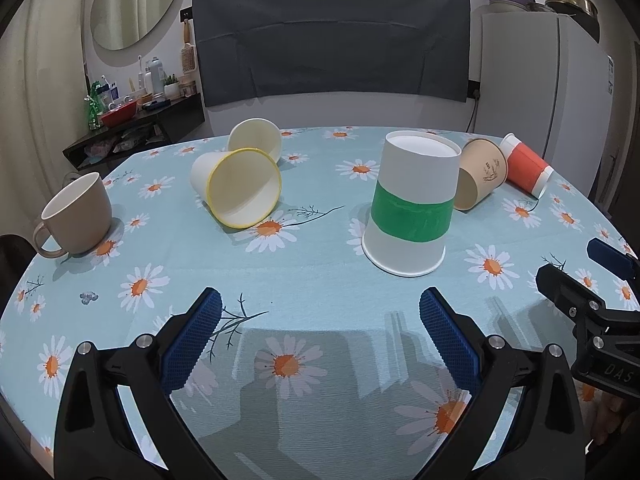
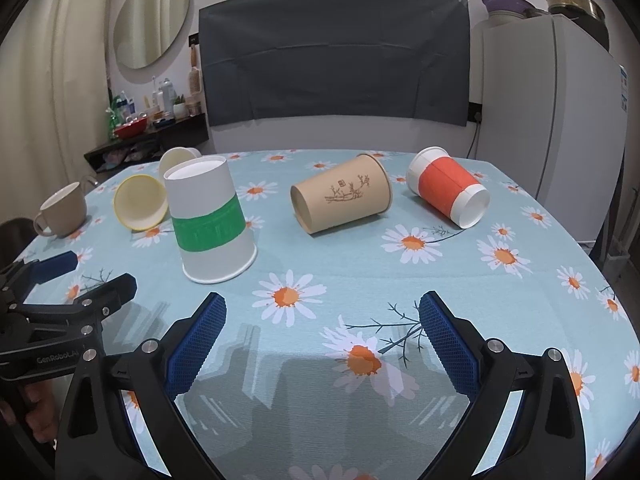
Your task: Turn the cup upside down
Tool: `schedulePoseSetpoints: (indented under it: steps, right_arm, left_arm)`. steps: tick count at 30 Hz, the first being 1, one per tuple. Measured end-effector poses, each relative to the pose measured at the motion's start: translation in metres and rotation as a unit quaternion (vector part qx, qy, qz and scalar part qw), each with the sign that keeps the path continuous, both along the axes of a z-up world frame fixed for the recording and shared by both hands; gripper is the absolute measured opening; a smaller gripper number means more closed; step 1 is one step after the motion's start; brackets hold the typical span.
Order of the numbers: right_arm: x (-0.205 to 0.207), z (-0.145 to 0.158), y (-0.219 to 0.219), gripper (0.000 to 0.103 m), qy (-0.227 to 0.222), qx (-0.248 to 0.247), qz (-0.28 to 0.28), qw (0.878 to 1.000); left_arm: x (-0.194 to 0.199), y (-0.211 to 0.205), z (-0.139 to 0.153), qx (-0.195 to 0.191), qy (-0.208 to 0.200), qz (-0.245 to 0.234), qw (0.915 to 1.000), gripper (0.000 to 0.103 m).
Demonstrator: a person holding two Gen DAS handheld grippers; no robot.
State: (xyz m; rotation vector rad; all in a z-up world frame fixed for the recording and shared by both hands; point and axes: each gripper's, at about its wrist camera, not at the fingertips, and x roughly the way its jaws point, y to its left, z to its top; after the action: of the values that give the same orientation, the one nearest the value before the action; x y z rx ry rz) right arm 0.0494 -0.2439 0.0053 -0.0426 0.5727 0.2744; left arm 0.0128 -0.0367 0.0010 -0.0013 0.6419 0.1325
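Note:
A white paper cup with a green band (image 1: pixel 412 204) stands upside down on the table, also in the right wrist view (image 2: pixel 210 220). A yellow-rimmed cup (image 1: pixel 240 186) (image 2: pixel 140 202), a cream cup (image 1: pixel 256 138), a brown printed cup (image 2: pixel 342 198) (image 1: pixel 480 174) and a red-banded cup (image 2: pixel 448 192) (image 1: pixel 526 166) lie on their sides. A beige mug (image 1: pixel 76 216) (image 2: pixel 62 210) stands upright at the left. My left gripper (image 1: pixel 320 320) is open and empty, short of the green-banded cup. My right gripper (image 2: pixel 322 320) is open and empty, in front of the brown cup.
The round table has a light blue daisy cloth (image 1: pixel 320 280). The right gripper's body shows at the left wrist view's right edge (image 1: pixel 592 304); the left gripper's body shows at the right wrist view's left edge (image 2: pixel 68 304). A fridge (image 2: pixel 560 120) stands behind the table's right side.

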Motion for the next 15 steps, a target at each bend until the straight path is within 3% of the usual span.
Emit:
schedulePoseSetpoints:
  steps: [15]
  right_arm:
    - [0.0002,0.0,0.0,0.093,0.001,0.002,0.0,1.0]
  left_arm:
    - [0.0011,-0.0004,-0.0009,-0.002,0.002,-0.003,1.0,0.097]
